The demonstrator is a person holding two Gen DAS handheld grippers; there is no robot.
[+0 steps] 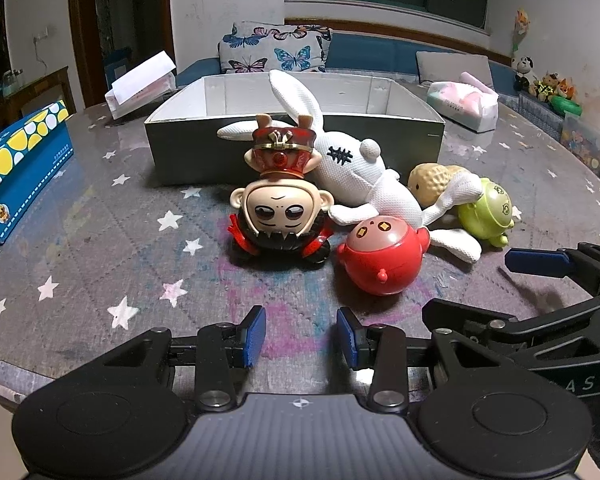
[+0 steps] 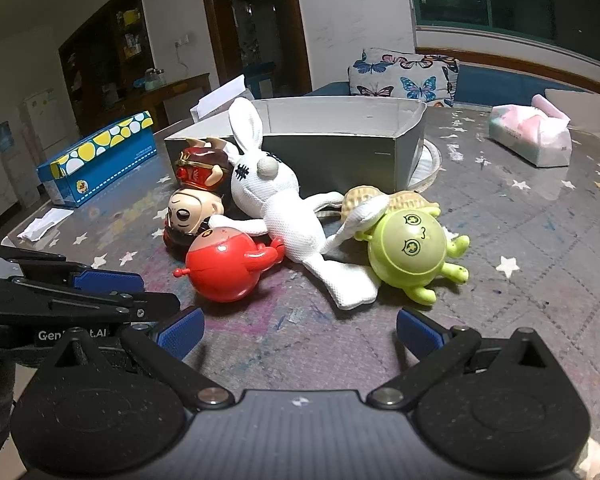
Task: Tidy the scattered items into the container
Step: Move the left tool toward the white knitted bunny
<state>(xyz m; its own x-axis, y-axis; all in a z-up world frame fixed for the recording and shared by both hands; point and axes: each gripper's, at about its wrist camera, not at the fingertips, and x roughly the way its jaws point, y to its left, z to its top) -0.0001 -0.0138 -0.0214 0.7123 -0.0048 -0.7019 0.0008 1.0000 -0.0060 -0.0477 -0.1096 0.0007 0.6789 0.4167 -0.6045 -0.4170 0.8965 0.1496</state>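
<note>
Both the left gripper (image 1: 301, 336) and right gripper (image 2: 300, 334) hover released, empty, near the toys (image 1: 380, 262) heaped before the grey box (image 1: 296, 142).

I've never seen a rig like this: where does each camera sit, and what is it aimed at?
Left wrist: on the left gripper, angled down at the round red plastic toy; open jaws show.
Right wrist: on the right gripper, angled down at the white mesh plush rabbit; wide-open jaws show.
Shared: the toy pile, the grey cardboard box, each other's gripper.
</note>
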